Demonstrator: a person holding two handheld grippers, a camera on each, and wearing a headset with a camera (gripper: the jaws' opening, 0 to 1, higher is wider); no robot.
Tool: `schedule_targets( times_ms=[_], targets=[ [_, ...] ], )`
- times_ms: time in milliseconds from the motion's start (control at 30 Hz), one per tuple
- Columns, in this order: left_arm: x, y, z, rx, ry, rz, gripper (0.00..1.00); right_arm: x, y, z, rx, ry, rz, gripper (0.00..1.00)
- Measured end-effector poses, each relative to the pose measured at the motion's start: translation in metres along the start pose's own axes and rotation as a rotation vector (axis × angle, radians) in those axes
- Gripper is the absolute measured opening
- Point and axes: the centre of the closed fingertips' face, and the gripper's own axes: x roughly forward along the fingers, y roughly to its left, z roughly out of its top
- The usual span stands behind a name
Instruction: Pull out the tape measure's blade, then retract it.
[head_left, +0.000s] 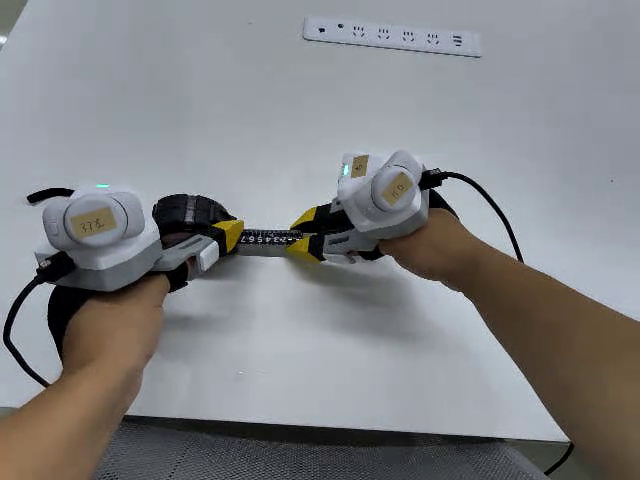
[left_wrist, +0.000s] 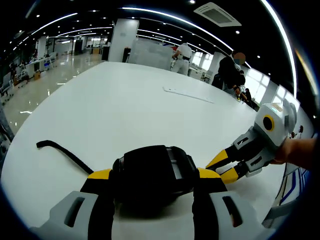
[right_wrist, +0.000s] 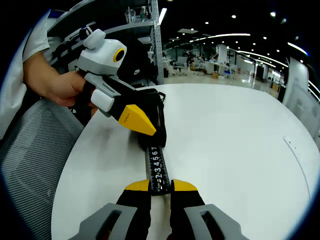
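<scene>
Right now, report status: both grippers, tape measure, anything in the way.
Left gripper shut on round black tape measure case. Right gripper shut on black numbered blade, short length out. White power strip far back, not obstructing.

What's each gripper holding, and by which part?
Left gripper clamps the tape measure case across its sides; right gripper pinches the blade near its tip end.

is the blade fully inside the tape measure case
No, a short numbered length of blade runs from the tape measure to the right gripper, whose jaws pinch its end.
</scene>
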Motion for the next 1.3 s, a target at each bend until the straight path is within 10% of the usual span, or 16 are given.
schedule_targets(
  times_ms=[1300],
  targets=[
    [0.001, 0.000, -0.001, 0.001, -0.005, 0.001, 0.59, 0.043, 0.005, 0.027, 0.004, -0.036, 0.026, 0.10]
  ],
)
